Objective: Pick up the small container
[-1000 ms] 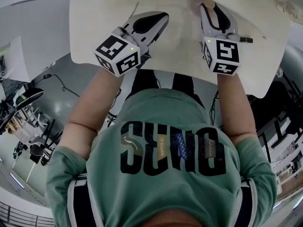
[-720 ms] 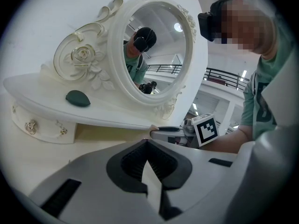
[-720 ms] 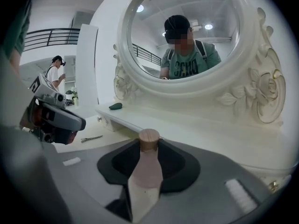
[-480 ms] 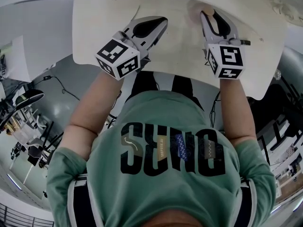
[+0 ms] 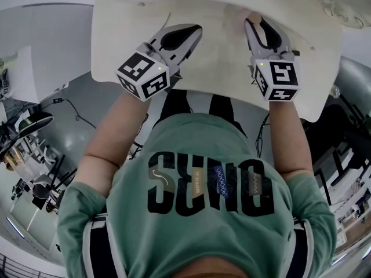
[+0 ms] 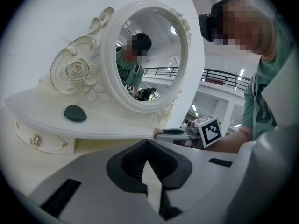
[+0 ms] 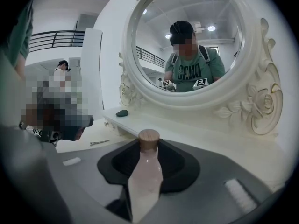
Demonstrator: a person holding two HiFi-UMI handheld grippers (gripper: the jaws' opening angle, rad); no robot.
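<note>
The small container [image 7: 145, 176] is a pale pink bottle with a round wooden cap, and it stands upright between the jaws of my right gripper [image 7: 148, 143], which is shut on it. In the head view the cap of the container [image 5: 253, 17] shows at the tip of the right gripper [image 5: 258, 24], over the far right part of the cream vanity table [image 5: 220, 62]. My left gripper [image 5: 195, 30] hovers over the table's middle, its tips together and nothing between them. In its own view the left gripper [image 6: 147, 143] shows only a thin sliver of table behind its pads.
An oval mirror [image 7: 187, 41] in an ornate white frame stands at the back of the table. A dark green oval object [image 6: 74, 113] lies on the shelf in front of it. A hair clip [image 7: 99, 143] lies on the tabletop to the left. The table's near edge runs just behind both grippers.
The head view has tilted, so the table and both grippers sit lower in the picture. The right gripper still holds the bottle. The left gripper's jaws have not changed.
</note>
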